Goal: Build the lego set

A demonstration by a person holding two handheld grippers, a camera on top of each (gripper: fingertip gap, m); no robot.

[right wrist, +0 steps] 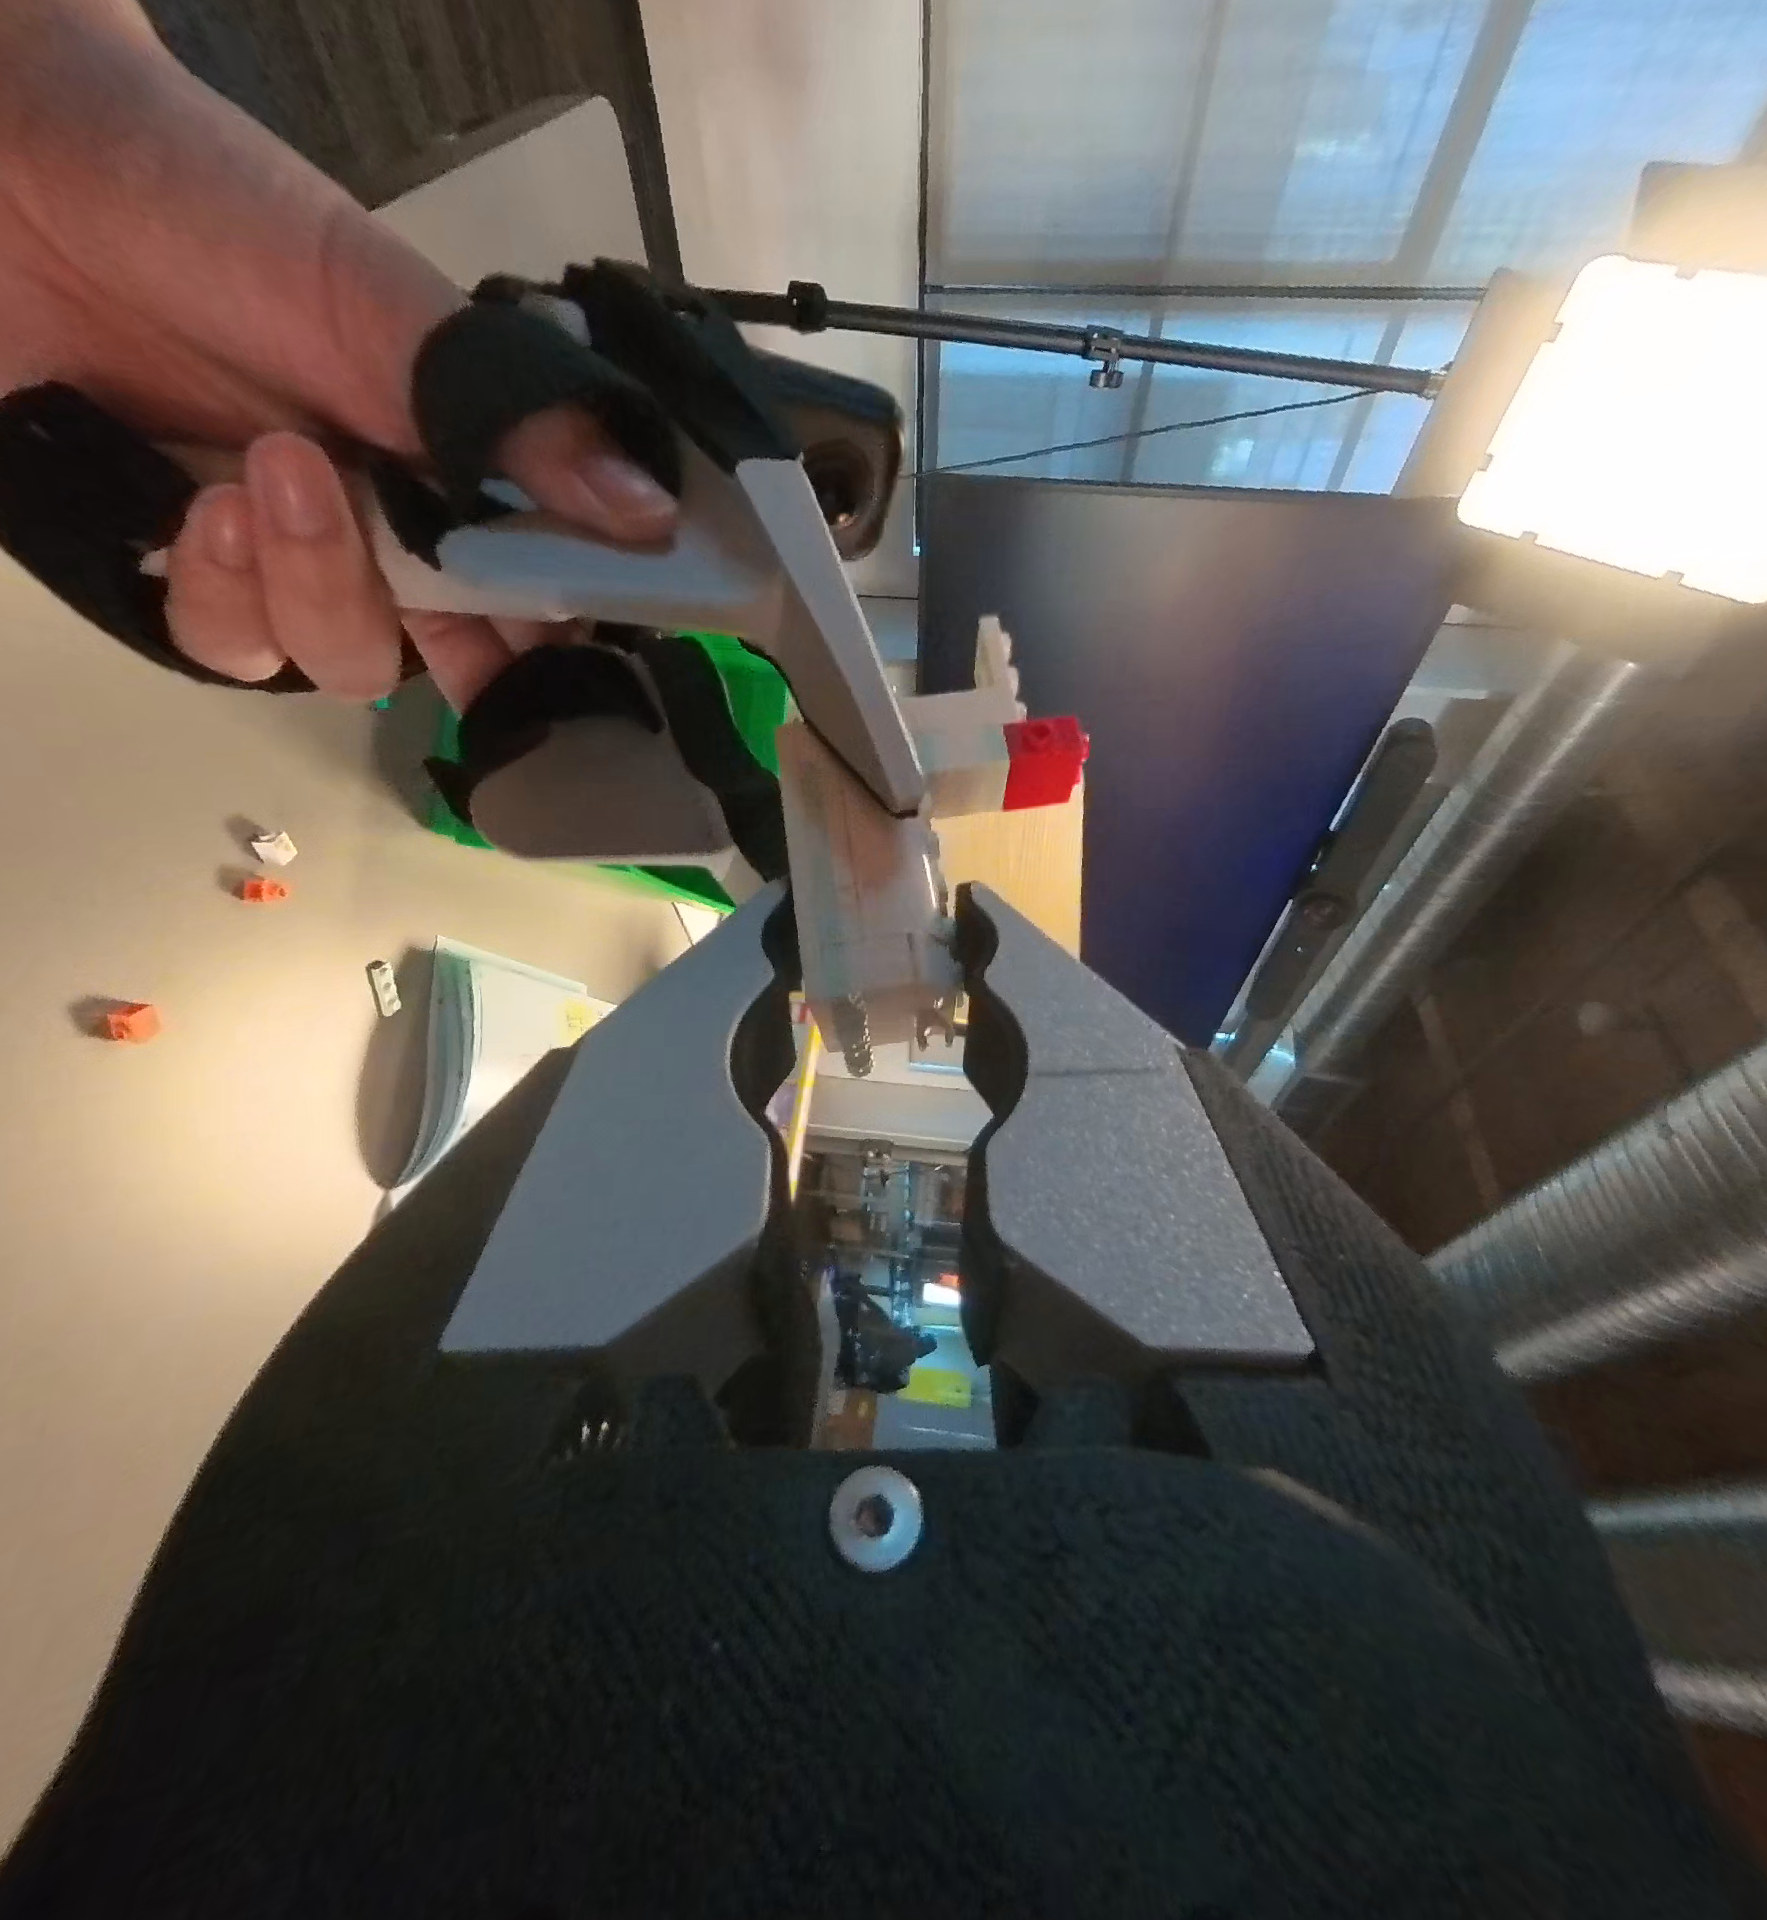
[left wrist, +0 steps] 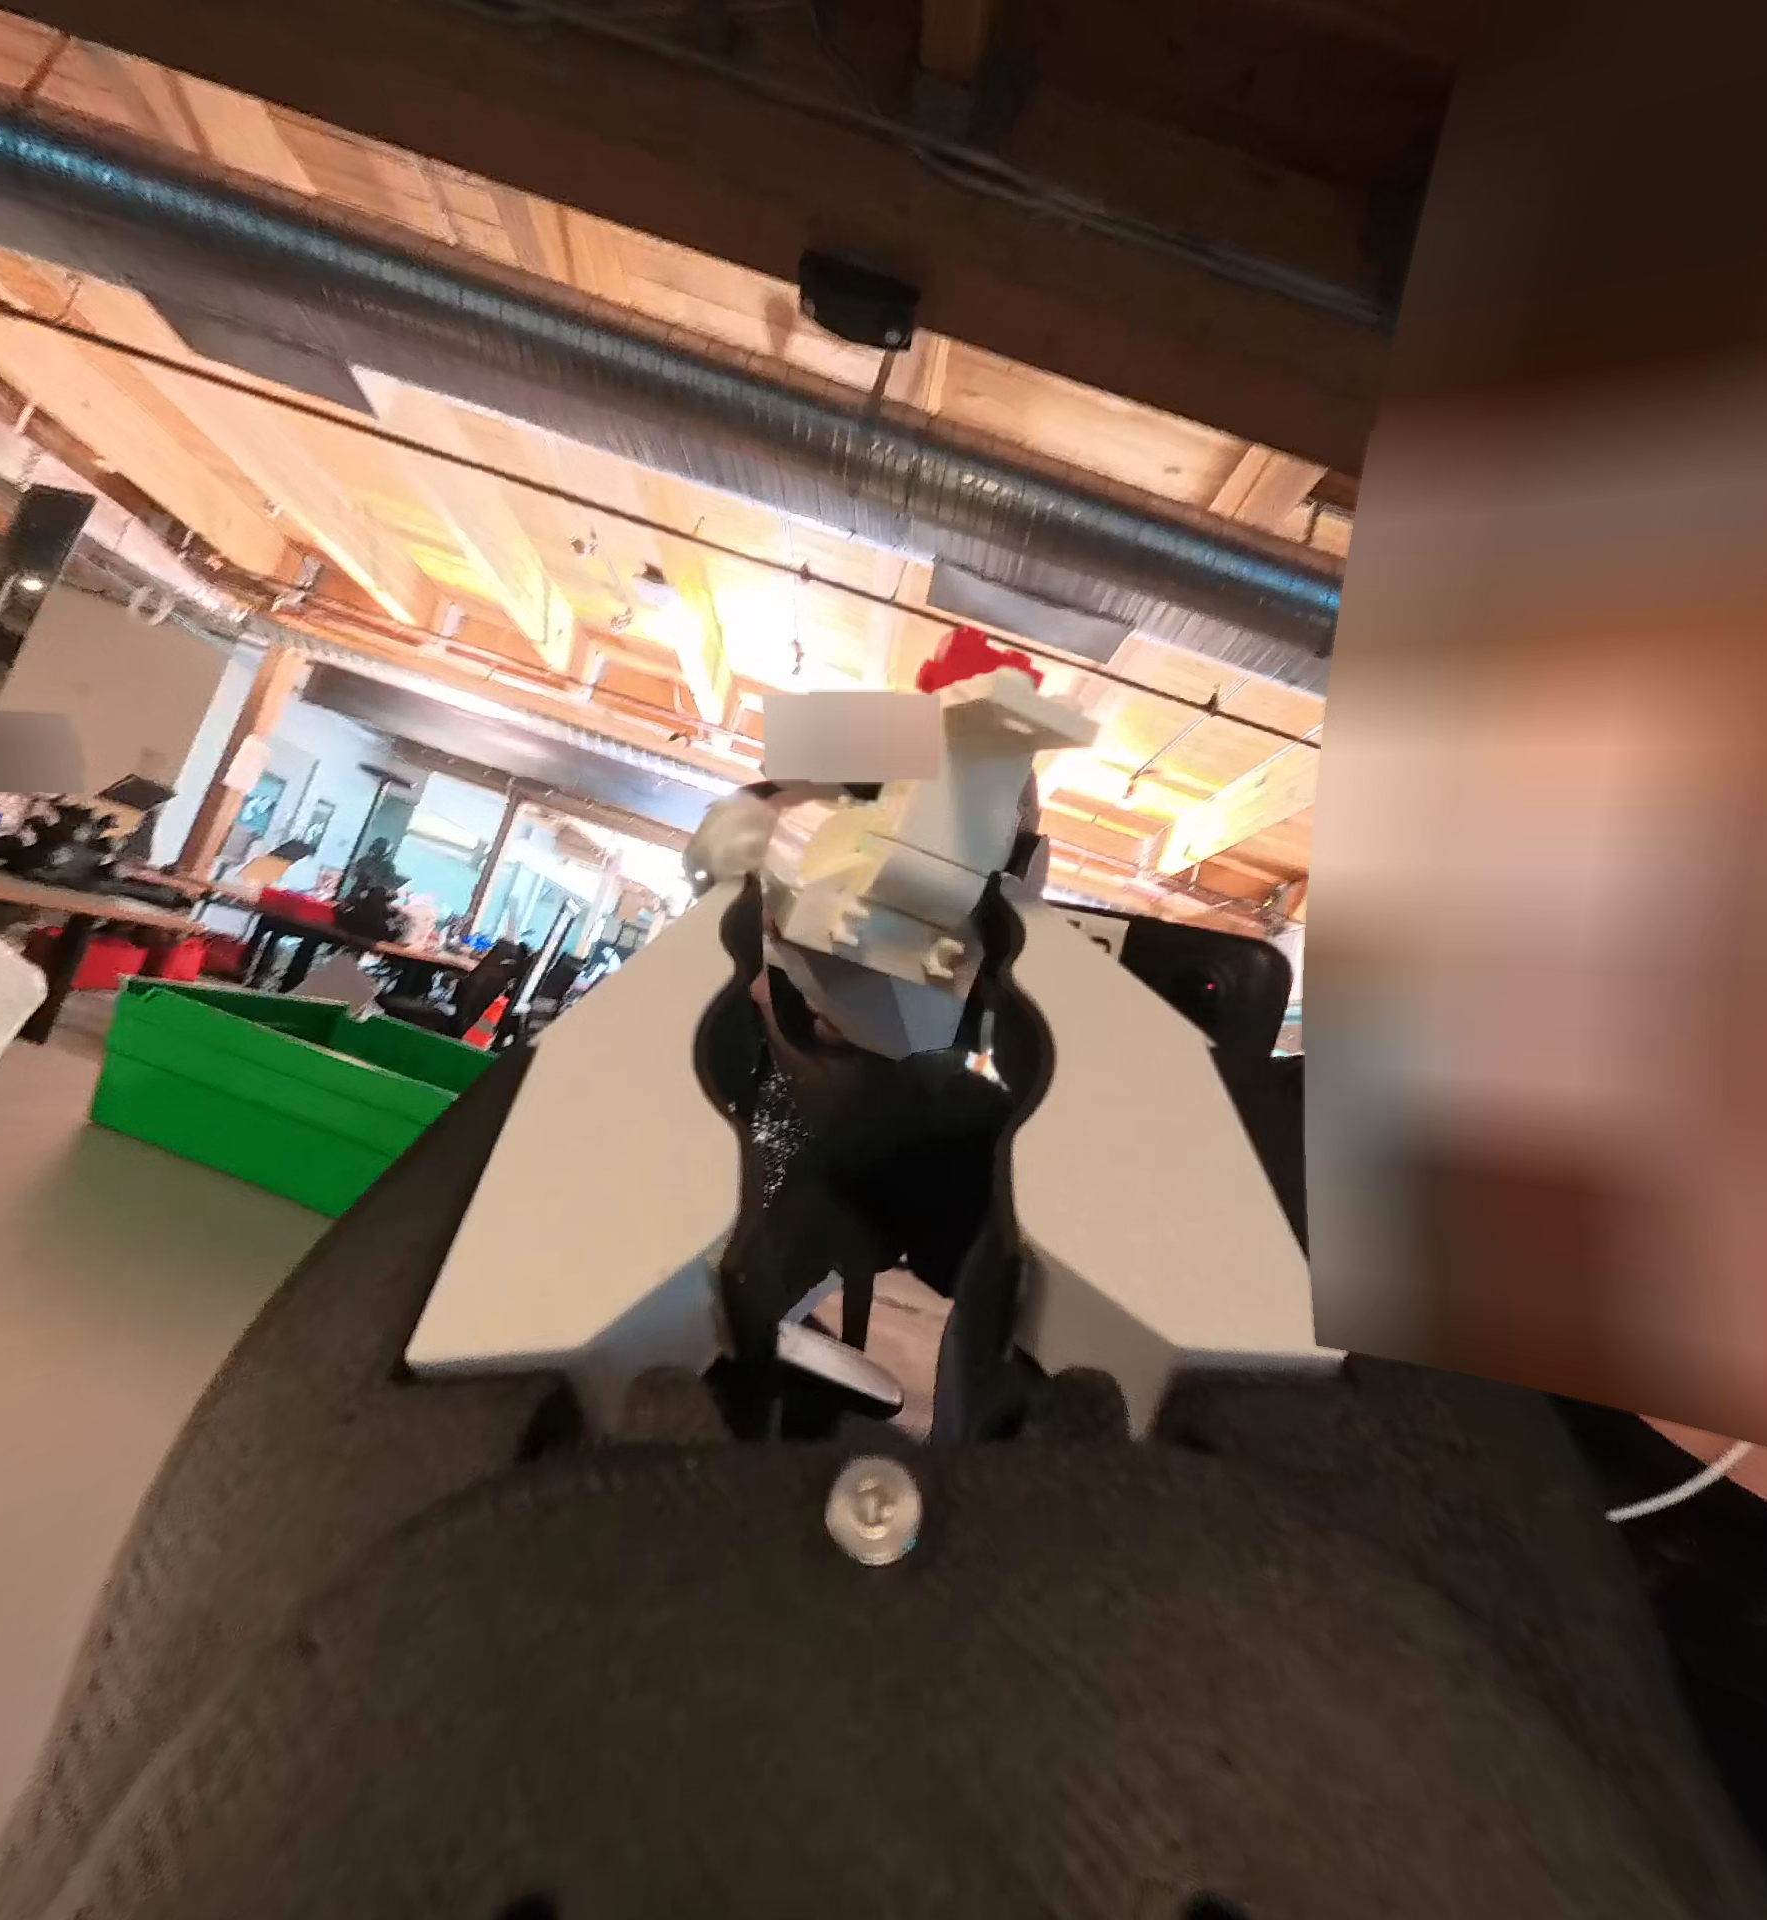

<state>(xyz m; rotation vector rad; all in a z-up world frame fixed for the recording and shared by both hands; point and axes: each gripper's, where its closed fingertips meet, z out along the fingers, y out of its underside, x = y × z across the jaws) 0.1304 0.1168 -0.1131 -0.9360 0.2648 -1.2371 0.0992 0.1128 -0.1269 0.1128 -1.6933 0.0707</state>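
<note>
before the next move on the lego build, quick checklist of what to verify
1. Left gripper clamped on the white lego model: ok.
2. Right gripper around the model's lower end: ok, though firm contact cannot tell.
3. Red brick seated on the model's top: ok.
4. Model fully pressed together: cannot tell, blurred.
5. Loose orange bricks on the table clear of both grippers: ok.

open workshop loft, exposed ducts (left wrist: 650, 384)
</note>
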